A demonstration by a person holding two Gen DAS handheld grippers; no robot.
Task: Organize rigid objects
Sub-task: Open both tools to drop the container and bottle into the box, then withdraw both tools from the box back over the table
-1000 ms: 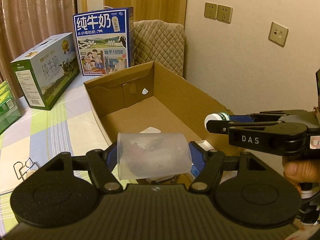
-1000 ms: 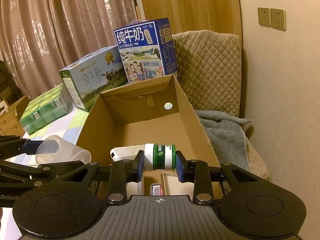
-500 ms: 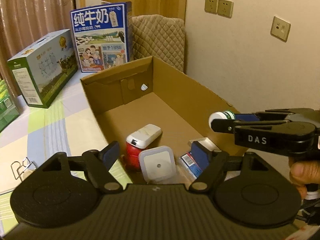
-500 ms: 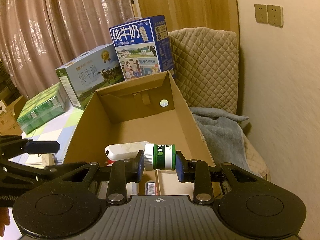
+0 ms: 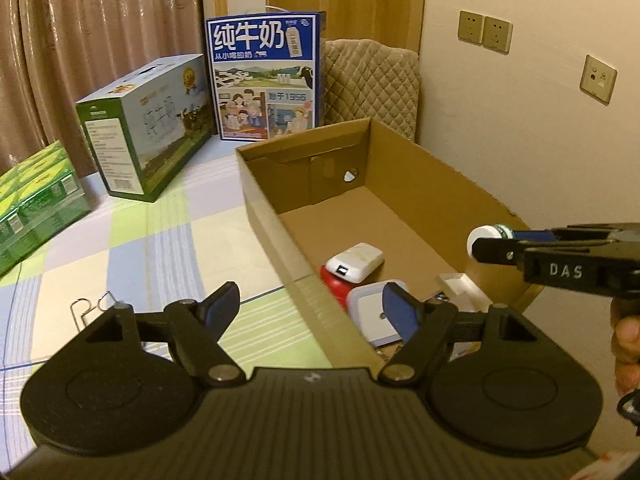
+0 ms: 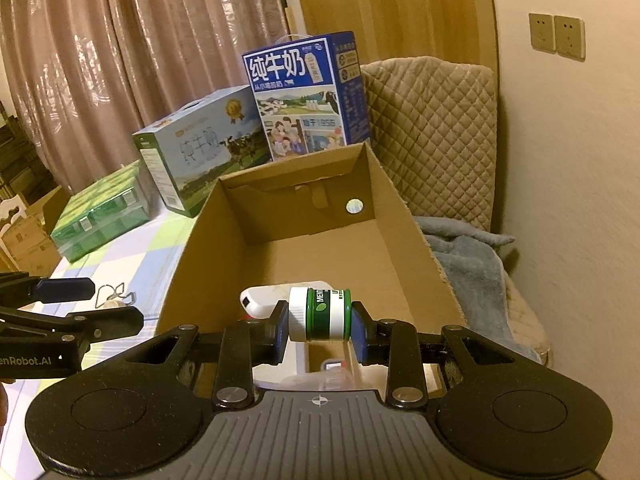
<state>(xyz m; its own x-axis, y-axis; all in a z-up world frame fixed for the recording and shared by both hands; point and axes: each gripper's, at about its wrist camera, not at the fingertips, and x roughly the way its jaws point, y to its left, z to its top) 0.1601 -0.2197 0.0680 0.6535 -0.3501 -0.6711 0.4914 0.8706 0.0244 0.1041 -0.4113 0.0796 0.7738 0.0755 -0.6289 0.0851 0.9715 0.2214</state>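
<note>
The right gripper [image 6: 319, 327] held a small green jar [image 6: 320, 314] tight, sideways, over the near end of the box [image 6: 412, 240]. The left gripper [image 5: 310, 312] was open with nothing in it, over the box's near left wall. In the box lay a white case [image 5: 355, 261] on a red thing [image 5: 334, 286], touching a clear tub [image 5: 370, 314].

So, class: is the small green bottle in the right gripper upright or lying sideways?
Sideways: the green bottle lies horizontal, white cap toward one finger, base toward the other, in the right gripper.
</note>
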